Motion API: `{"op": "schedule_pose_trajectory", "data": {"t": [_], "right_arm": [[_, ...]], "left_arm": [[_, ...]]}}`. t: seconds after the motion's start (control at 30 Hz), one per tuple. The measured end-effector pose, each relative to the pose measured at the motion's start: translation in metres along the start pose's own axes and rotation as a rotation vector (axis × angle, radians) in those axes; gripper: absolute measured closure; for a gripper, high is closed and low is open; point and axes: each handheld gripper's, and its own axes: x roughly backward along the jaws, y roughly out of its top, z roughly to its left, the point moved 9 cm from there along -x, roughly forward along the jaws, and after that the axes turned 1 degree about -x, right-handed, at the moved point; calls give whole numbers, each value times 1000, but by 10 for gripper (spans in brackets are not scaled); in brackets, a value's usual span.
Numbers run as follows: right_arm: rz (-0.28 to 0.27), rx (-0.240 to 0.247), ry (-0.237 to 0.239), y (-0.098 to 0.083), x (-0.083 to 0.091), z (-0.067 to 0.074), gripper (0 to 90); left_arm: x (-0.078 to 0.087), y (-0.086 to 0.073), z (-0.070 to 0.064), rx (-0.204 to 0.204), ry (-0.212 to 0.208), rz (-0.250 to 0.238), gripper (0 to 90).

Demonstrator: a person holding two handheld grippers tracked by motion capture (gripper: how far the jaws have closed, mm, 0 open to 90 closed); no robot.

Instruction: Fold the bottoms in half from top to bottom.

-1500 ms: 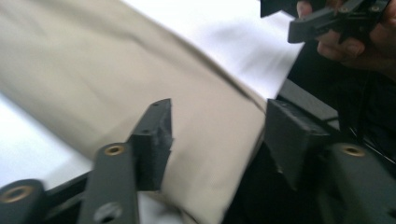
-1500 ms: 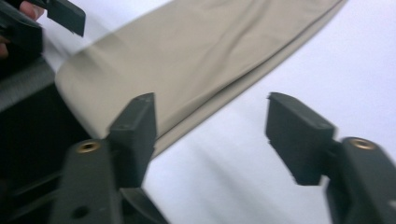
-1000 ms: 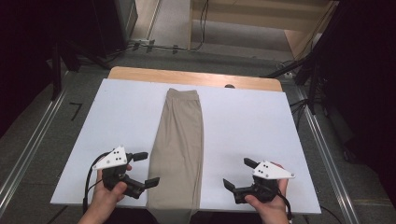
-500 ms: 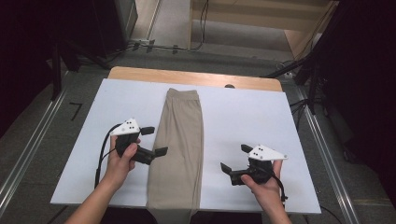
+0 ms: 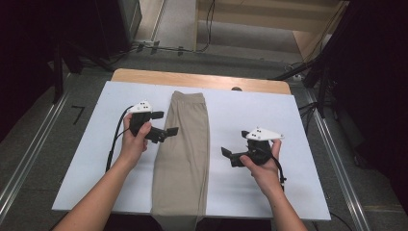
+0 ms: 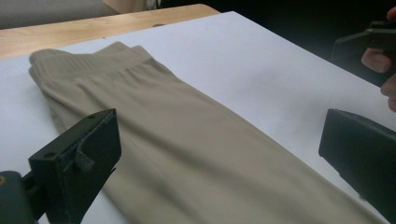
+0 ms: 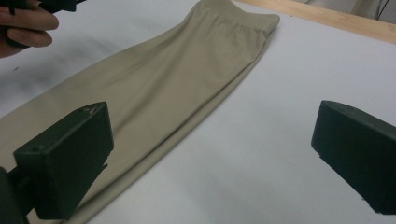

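Grippers flank the folded trousers, left one closer.

Your left gripper (image 5: 166,134) has its jaws spread, holding nothing, its tips just at the left edge of the beige trousers (image 5: 185,154), about a third of the way down from the waistband; in the left gripper view the cloth lies right between the jaws. Your right gripper (image 5: 230,156) is also spread wide and empty, hovering over bare white table (image 5: 298,125) with a clear gap to the trousers' right edge. The trousers lie flat down the middle of the table, long axis running straight away from you, waistband at the far end and the hems hanging off the near edge. Judging by this, the left side is the one set to pinch first.
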Motion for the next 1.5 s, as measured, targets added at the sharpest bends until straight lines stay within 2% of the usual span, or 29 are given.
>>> {"op": "schedule_pose_trajectory", "data": {"t": [0.07,0.1,0.13,0.2,0.23,0.3,0.33,0.37,0.4,0.43,0.47,0.53,0.6,0.63,0.67,0.77,0.8,0.83,0.87,0.9,0.93,0.97,1.13,1.2,1.23,1.27,1.3,1.4,1.5], "right_arm": [[1,-10,11,10,-14,-6,0],[1,-10,11,10,-14,-6,0],[13,-9,14,16,-25,-8,0],[20,1,15,19,-31,-9,8],[31,-1,8,25,-44,-12,102],[37,-11,10,28,-51,-13,137],[58,-48,16,33,-67,-17,214],[71,-63,-1,35,-75,-21,283],[71,-63,-1,35,-75,-21,283],[95,-77,-24,38,-92,-27,378],[104,-77,-30,40,-101,-30,409],[112,-84,-40,42,-109,-34,434],[120,-100,-58,46,-124,-41,506],[132,-121,-63,50,-138,-49,543],[132,-121,-63,50,-138,-49,543],[135,-164,-64,58,-155,-57,616],[137,-164,-68,60,-160,-59,624],[155,-176,-68,63,-170,-62,626],[155,-176,-68,63,-170,-62,626],[179,-182,-71,62,-181,-65,598],[179,-182,-71,62,-181,-65,598],[193,-192,-86,60,-189,-69,594],[195,-179,-108,63,-199,-70,665],[180,-160,-140,65,-199,-72,765],[178,-177,-105,65,-198,-72,835],[178,-177,-105,65,-198,-72,835],[190,-169,-95,64,-198,-72,882],[206,-155,-74,61,-198,-74,886],[196,-174,-61,63,-197,-77,888]], "left_arm": [[-11,6,13,17,15,16,0],[-11,6,13,17,15,16,0],[-19,9,23,25,34,29,0],[-23,10,28,35,40,34,0],[-27,11,33,48,47,32,6],[-33,13,44,72,93,19,42],[-36,14,49,87,116,16,118],[-40,13,54,100,135,24,156],[-44,12,59,112,150,37,156],[-51,10,68,130,183,76,186],[-51,10,68,130,183,76,208],[-57,7,76,143,209,110,221],[-60,3,83,162,224,139,253],[-62,0,89,156,250,169,286],[-62,0,89,156,250,169,298],[-64,0,96,161,282,178,313],[-65,0,99,160,289,181,321],[-66,0,101,157,291,181,349],[-67,1,102,161,294,174,349],[-68,2,104,159,289,179,367],[-70,3,106,157,290,181,367],[-74,5,108,151,283,183,374],[-80,5,112,143,283,200,378],[-83,6,115,134,296,207,380],[-83,5,118,139,302,215,422],[-83,5,118,139,302,215,430],[-84,4,119,144,306,219,430],[-86,2,120,165,292,220,435],[-88,3,119,169,292,212,434]]}}
